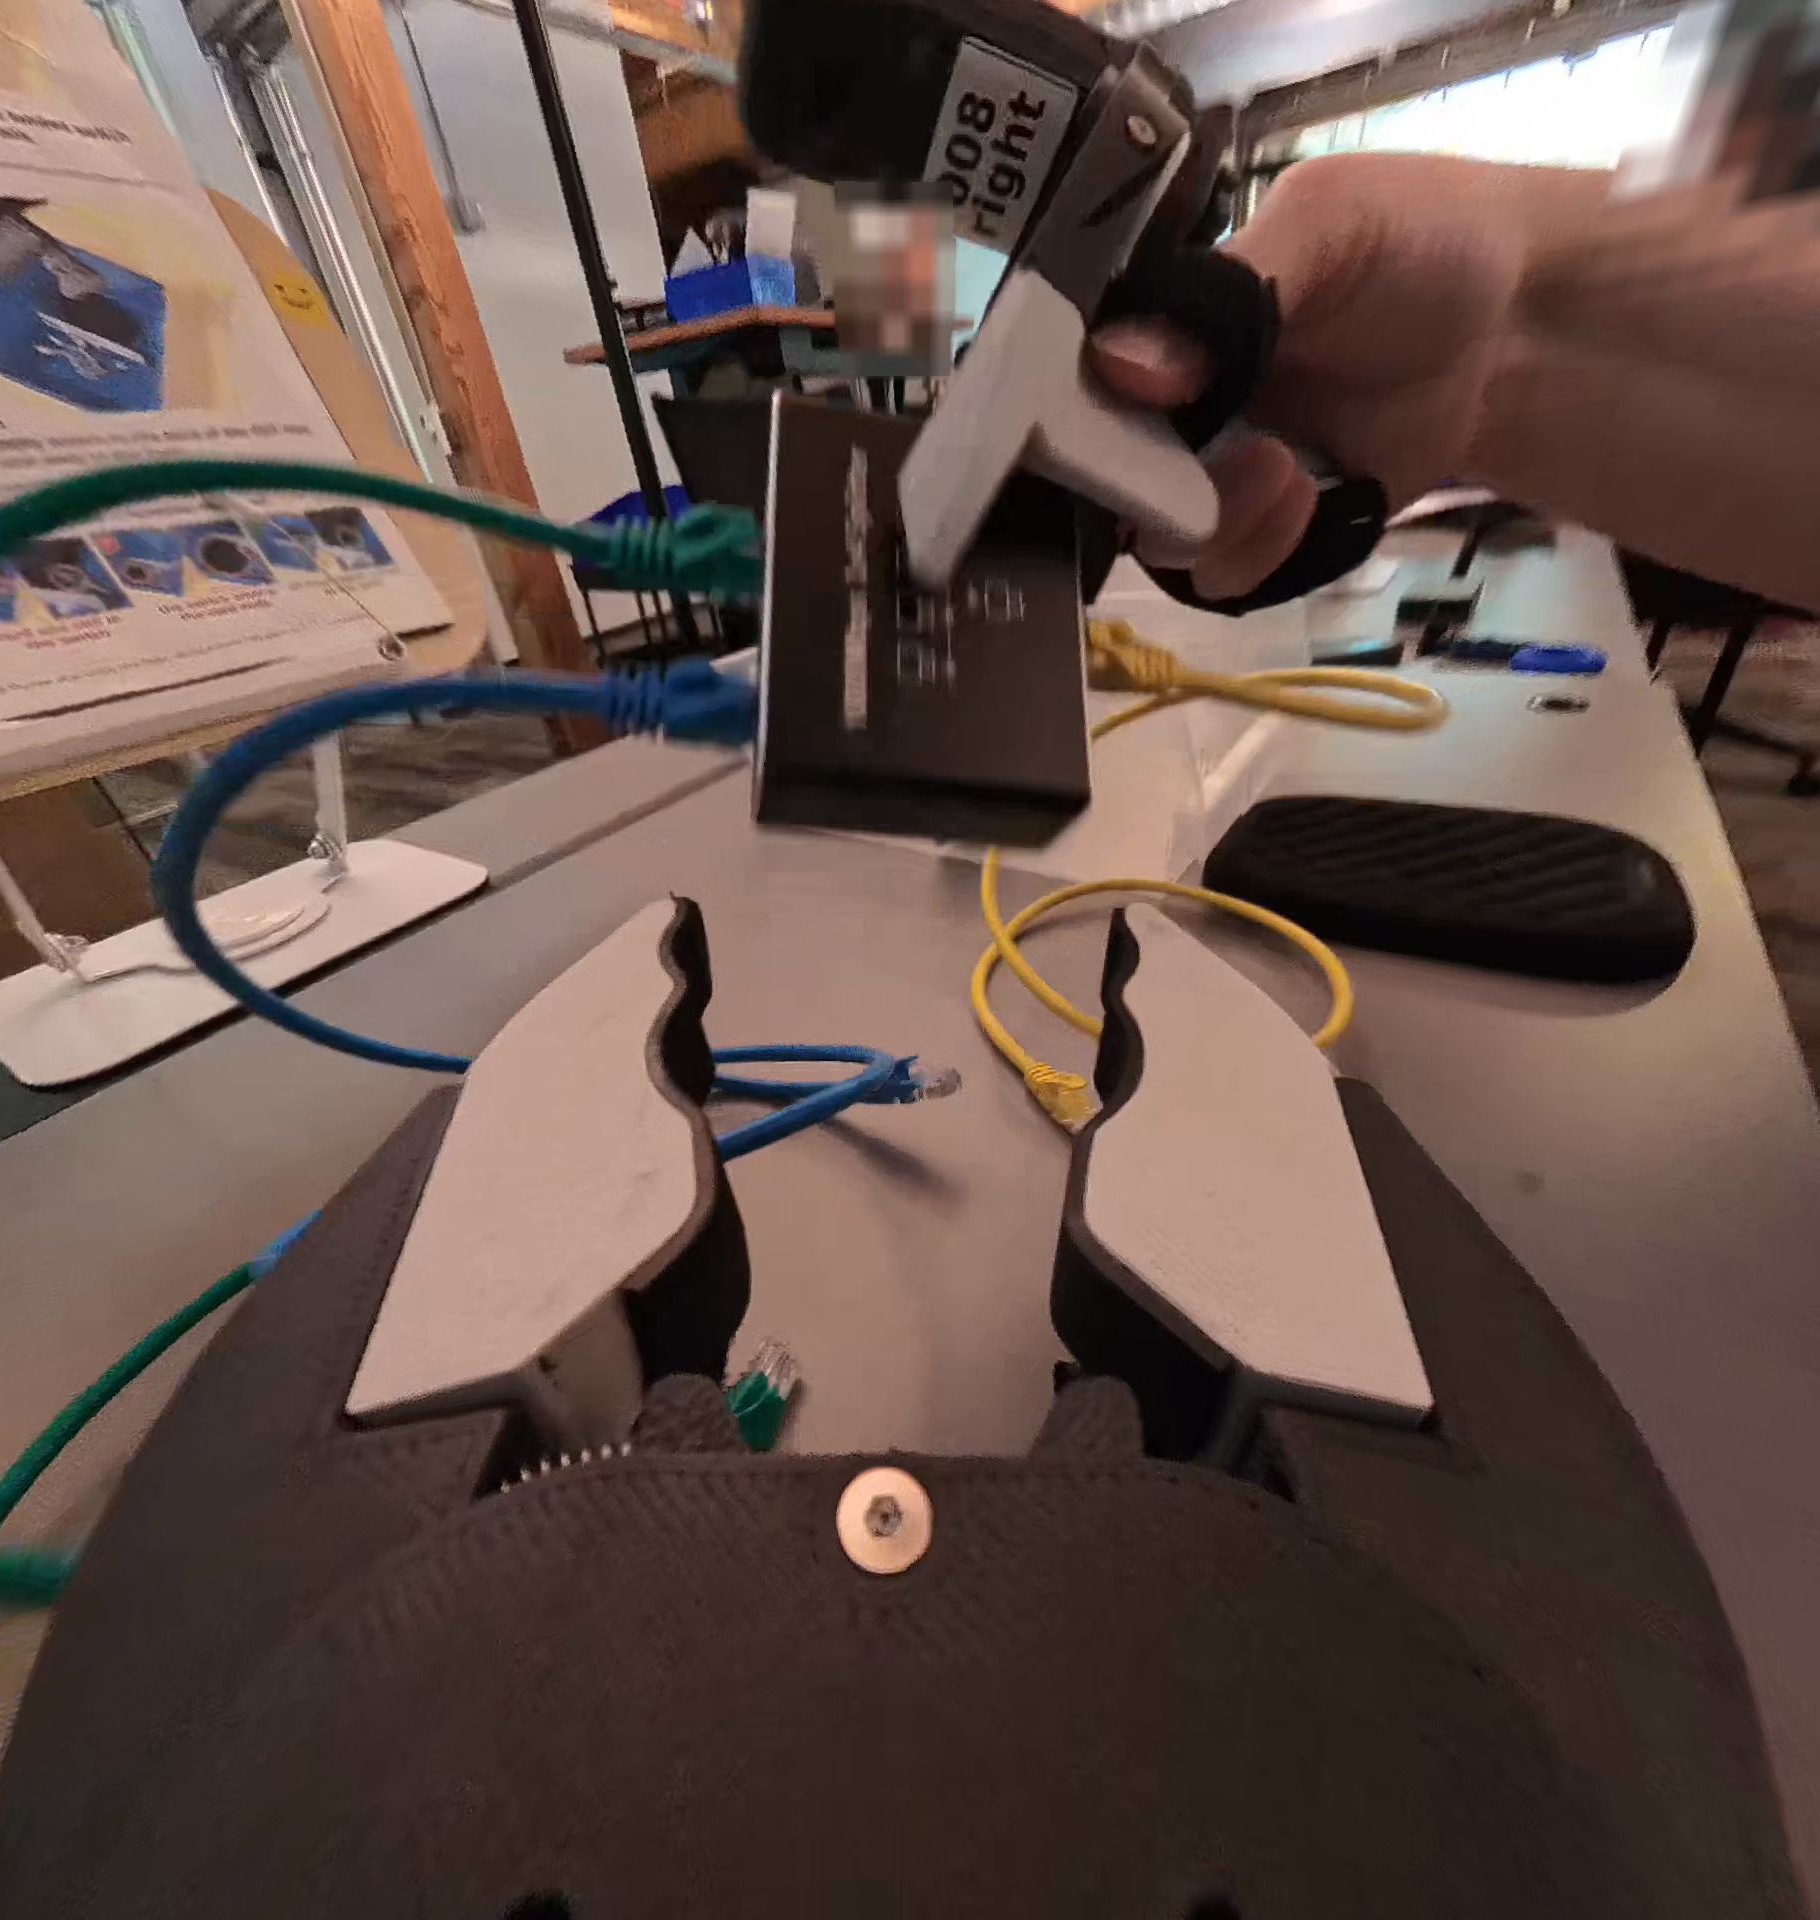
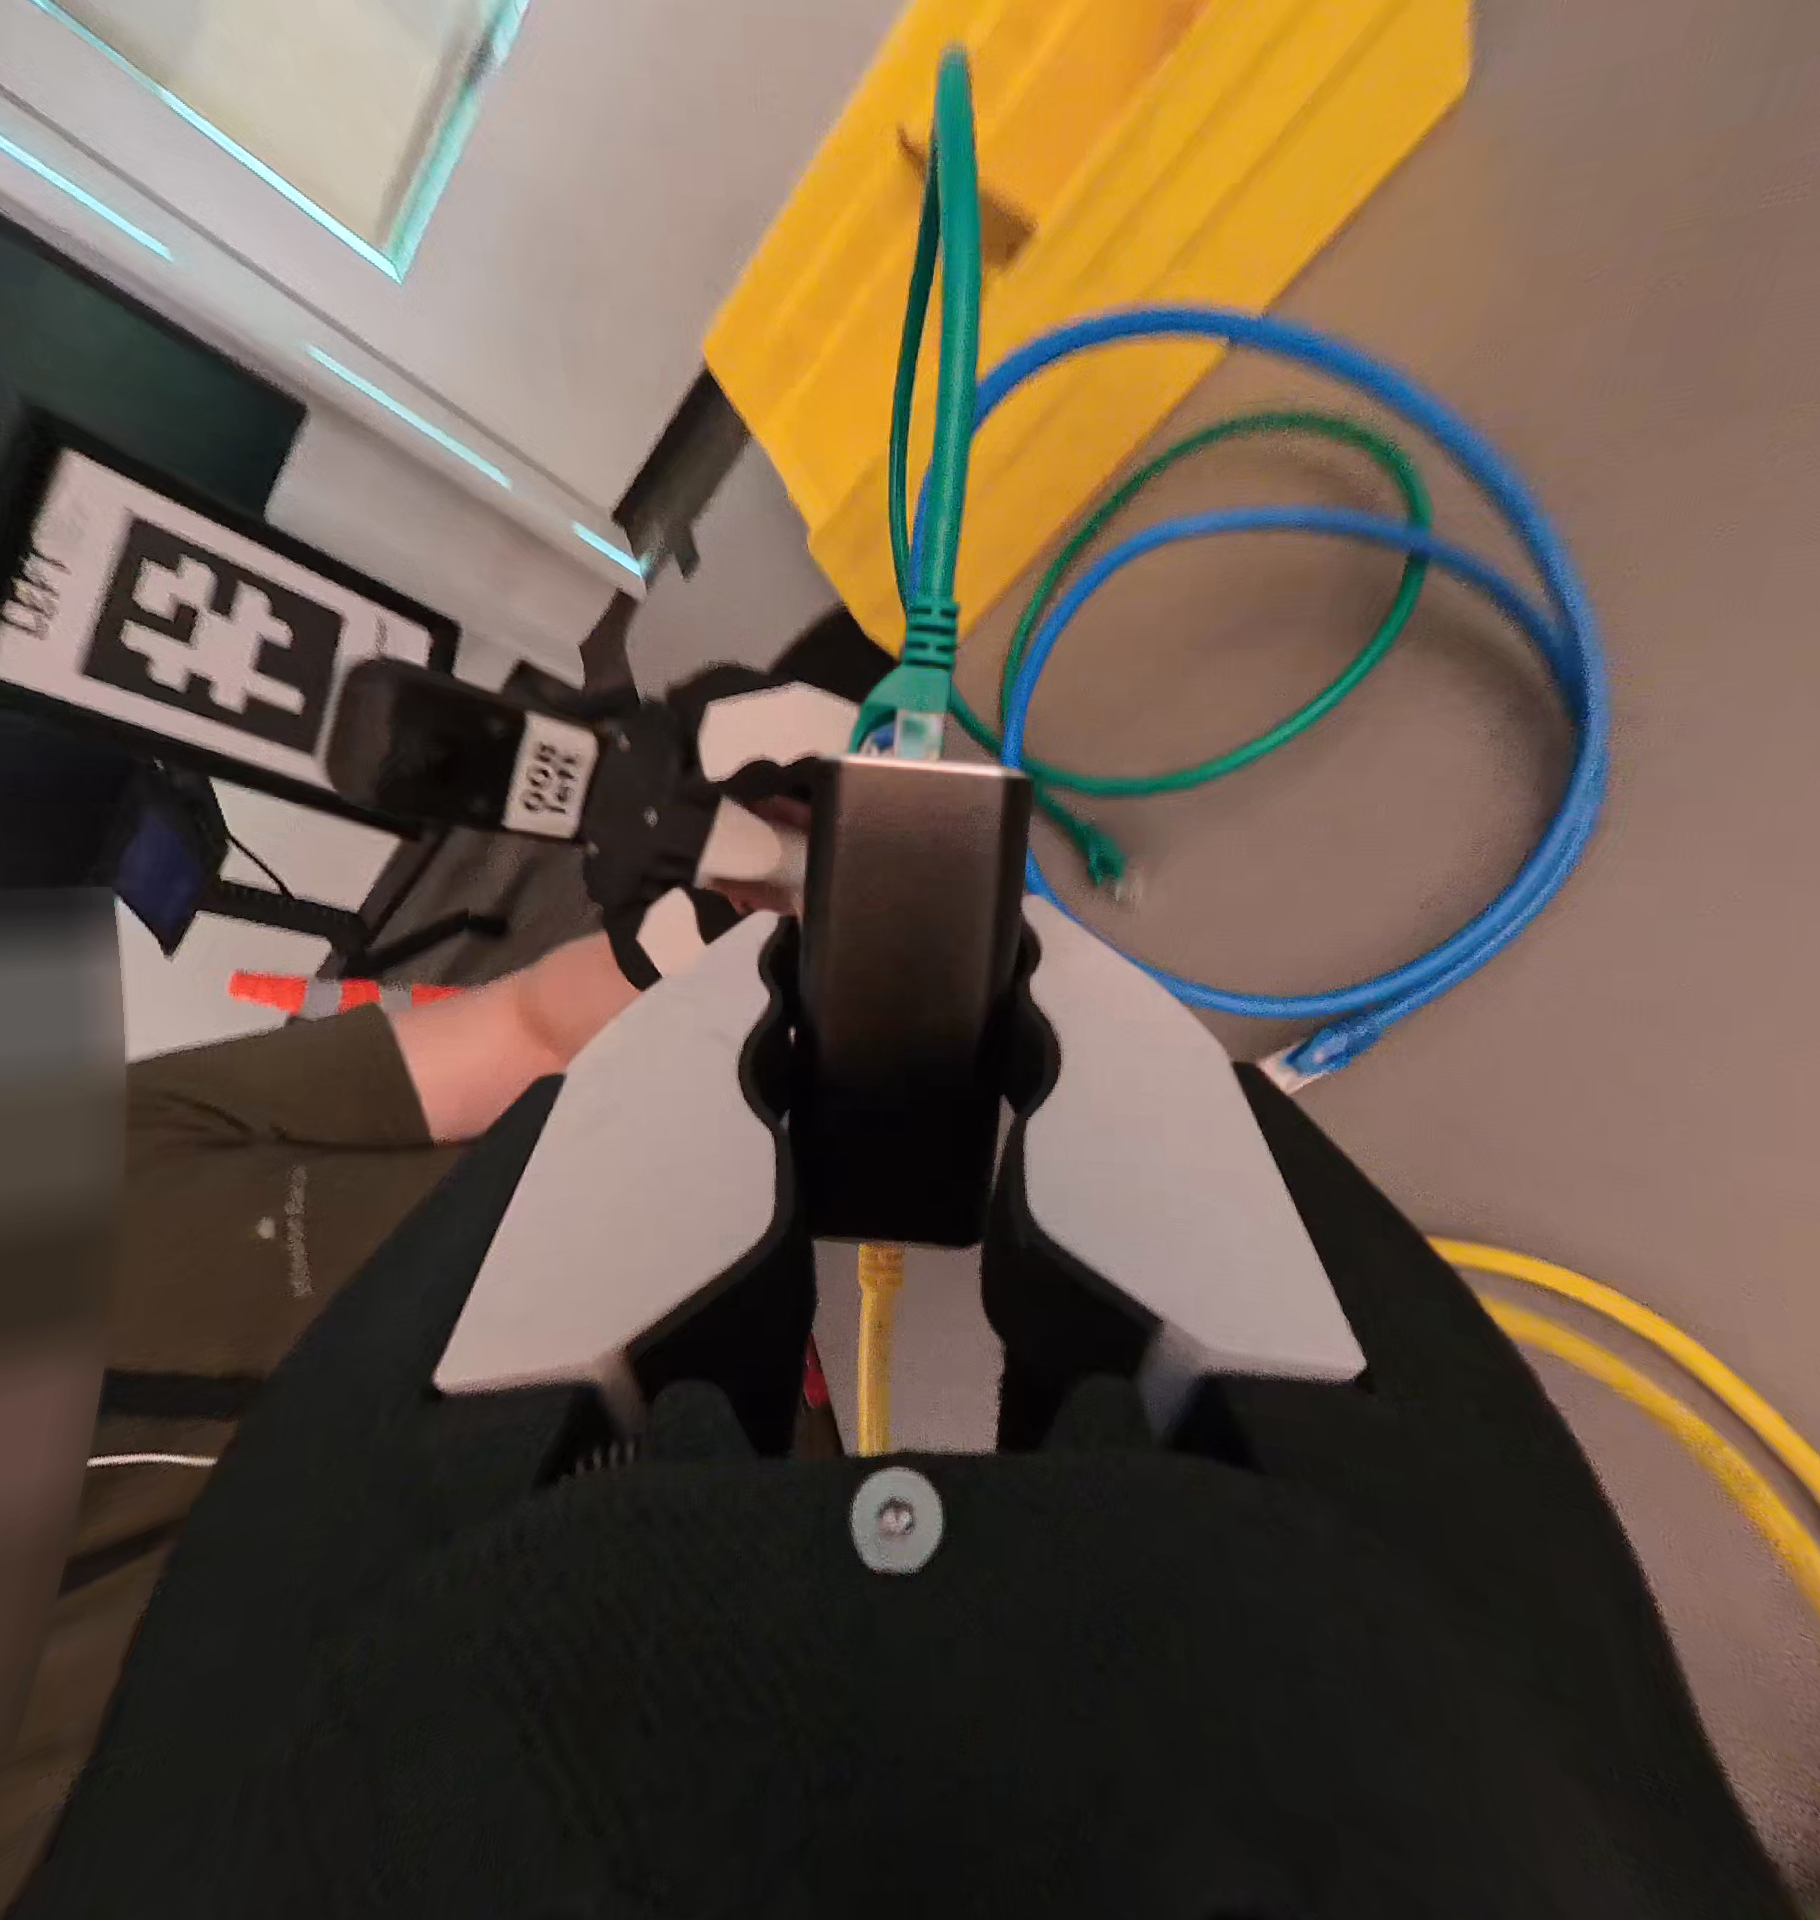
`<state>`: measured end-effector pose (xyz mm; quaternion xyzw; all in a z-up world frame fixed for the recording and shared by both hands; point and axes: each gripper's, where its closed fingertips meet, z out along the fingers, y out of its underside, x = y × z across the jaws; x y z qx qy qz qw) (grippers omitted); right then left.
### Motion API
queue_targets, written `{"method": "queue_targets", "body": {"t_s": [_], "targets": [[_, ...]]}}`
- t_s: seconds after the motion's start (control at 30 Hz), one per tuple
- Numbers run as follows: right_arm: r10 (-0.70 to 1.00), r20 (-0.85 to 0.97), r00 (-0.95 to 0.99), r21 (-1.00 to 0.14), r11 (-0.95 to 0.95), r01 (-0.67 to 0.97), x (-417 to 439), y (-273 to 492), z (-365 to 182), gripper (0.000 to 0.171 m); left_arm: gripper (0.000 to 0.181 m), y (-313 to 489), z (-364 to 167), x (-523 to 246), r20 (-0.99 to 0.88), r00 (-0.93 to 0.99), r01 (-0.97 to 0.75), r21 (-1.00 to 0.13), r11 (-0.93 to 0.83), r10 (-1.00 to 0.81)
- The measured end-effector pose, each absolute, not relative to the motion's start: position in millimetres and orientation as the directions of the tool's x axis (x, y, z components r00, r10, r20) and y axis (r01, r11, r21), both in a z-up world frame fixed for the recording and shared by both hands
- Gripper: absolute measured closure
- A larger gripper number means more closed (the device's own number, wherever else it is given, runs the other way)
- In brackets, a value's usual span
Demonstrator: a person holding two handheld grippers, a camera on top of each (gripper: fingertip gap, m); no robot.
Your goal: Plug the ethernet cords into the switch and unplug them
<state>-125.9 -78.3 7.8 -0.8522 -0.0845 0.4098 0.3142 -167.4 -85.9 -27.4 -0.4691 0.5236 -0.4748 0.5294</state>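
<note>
— Green braided ethernet cord (image 1: 667,545) and blue ethernet cord (image 1: 677,701) sit plugged into the black box-shaped switch (image 1: 921,665), lifted above the grey table (image 1: 1508,1195).
— And the left gripper (image 1: 901,997)?
— Fingers spread, holding nothing. The right gripper (image 2: 911,1023) pinches the switch; a yellow cord (image 1: 1155,935) lies loose below.

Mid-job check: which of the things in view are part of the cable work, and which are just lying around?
Job: switch, clamped in right gripper; green cord and blue cord plugged in; yellow cord; left gripper, open.

Lying about: instruction sheet, black pad, yellow bin.
</note>
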Motion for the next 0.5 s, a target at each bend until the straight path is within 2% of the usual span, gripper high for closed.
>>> {"method": "queue_targets", "body": {"t_s": [0.1, 0.27, 0.5], "targets": [[0.421, -0.626, 0.657, -0.661, -0.733, -0.160, -100.3, -69.3, 54.8, 0.135, 0.113, -79.8, -19.9, -175.0, -0.055, 0.001, 0.065, -0.996, 0.055, -0.998], [0.442, -0.478, 0.759, -0.757, -0.645, -0.101, -57.1, -53.6, 137.0, 0.135, 0.105, -74.2, -30.9, -168.9, -0.069, 0.048, -0.009, -0.998, 0.069, -0.996], [0.443, -0.274, 0.854, -0.878, -0.477, -0.035, 6.8, -44.9, 264.4, 0.135, 0.105, -82.3, -45.3, -160.6, -0.066, 0.010, -0.079, -0.995, 0.065, -0.998]]}}
